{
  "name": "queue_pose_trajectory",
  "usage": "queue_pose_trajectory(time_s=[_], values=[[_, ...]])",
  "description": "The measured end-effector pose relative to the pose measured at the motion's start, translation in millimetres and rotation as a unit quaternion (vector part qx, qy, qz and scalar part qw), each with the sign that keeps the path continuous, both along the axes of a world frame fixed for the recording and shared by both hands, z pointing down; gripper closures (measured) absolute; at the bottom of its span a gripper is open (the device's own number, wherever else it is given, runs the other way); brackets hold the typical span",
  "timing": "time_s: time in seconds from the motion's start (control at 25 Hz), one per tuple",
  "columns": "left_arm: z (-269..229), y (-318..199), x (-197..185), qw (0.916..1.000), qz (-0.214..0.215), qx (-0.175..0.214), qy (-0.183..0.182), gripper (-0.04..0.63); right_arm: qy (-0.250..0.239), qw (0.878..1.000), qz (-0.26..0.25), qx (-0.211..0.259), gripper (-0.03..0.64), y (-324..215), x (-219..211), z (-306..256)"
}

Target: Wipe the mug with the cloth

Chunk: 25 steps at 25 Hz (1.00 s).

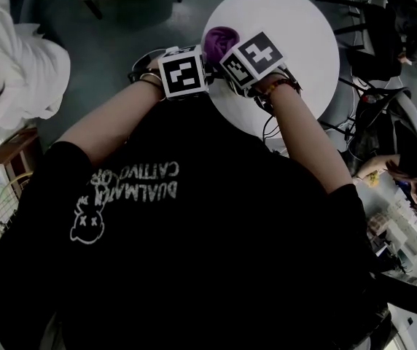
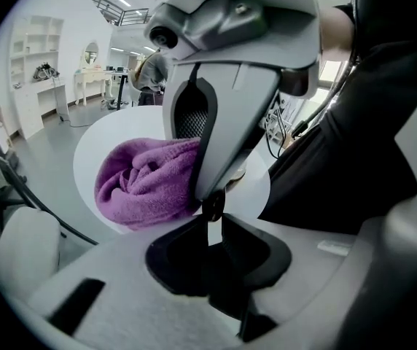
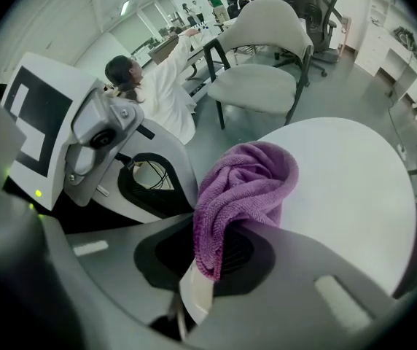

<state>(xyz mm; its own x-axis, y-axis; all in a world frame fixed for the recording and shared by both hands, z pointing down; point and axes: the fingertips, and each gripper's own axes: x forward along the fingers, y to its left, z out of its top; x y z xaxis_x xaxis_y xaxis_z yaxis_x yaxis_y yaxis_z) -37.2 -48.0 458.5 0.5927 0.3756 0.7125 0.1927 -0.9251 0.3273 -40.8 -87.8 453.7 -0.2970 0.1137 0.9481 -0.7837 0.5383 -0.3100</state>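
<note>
- The right claw (image 3: 207,272) is pinching the cloth (image 3: 246,181), and most of the purple cloth flops out over the top. If only a small bit is pinched, the cloth could slide out during a hard rub.
- Under the cloth, in the same pinch, sits a pale shiny piece. I think it is the edge of the mug (image 3: 192,299) (the rest is hidden, so I can't be sure). A thin, smooth edge is slippy, so the mug could twist or drop.
- The left claw (image 2: 208,230) is pressed nearly together, with just a thin pale line in the gap. I can't tell if it holds anything. If it holds nothing, the mug has only one grip on it.
- The two claws are just beside each other, above the near edge of the round table (image 1: 299,71). A big rub could knock one into the other and shake things loose.
- They are so near the edge that a dropped mug might miss the table and hit the floor.
- In the head view the claws and cloth cover the mug, so the person may rub the wrong spot.
</note>
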Motion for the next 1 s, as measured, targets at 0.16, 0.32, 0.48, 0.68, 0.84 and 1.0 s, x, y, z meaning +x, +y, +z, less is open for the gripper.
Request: queue_pose_trajectory(time_s=[0.16, 0.32, 0.48, 0.68, 0.84, 1.0], values=[[1.2, -2.3, 7.4, 0.9998, -0.011, 0.013, -0.003, 0.537, 0.009, 0.999, -0.028, -0.014, 0.575, -1.6, 10.5, 3.5], [2.2, -3.7, 9.2, 0.9996, -0.018, 0.018, -0.012, 0.541, 0.014, 0.997, -0.068, -0.038, 0.575, -1.9, 12.8, 7.5], [0.8, -7.5, 5.9, 0.9987, -0.043, 0.013, -0.025, 0.594, 0.019, 0.995, -0.091, -0.046, 0.575, -6.5, 19.6, 13.0], [6.4, -16.1, 7.5, 0.996, -0.077, 0.021, -0.041, 0.594, 0.005, 0.994, -0.101, -0.052, 0.575, -15.8, 28.0, 15.8], [5.9, -16.2, 10.8, 0.9953, -0.084, 0.021, -0.045, 0.592, 0.006, 0.993, -0.109, -0.045, 0.575, -23.6, 39.7, 16.5], [4.5, -15.8, 7.2, 0.9932, -0.094, 0.017, -0.067, 0.592, -0.01, 0.994, -0.096, -0.047, 0.575, -25.4, 49.7, 16.7]])
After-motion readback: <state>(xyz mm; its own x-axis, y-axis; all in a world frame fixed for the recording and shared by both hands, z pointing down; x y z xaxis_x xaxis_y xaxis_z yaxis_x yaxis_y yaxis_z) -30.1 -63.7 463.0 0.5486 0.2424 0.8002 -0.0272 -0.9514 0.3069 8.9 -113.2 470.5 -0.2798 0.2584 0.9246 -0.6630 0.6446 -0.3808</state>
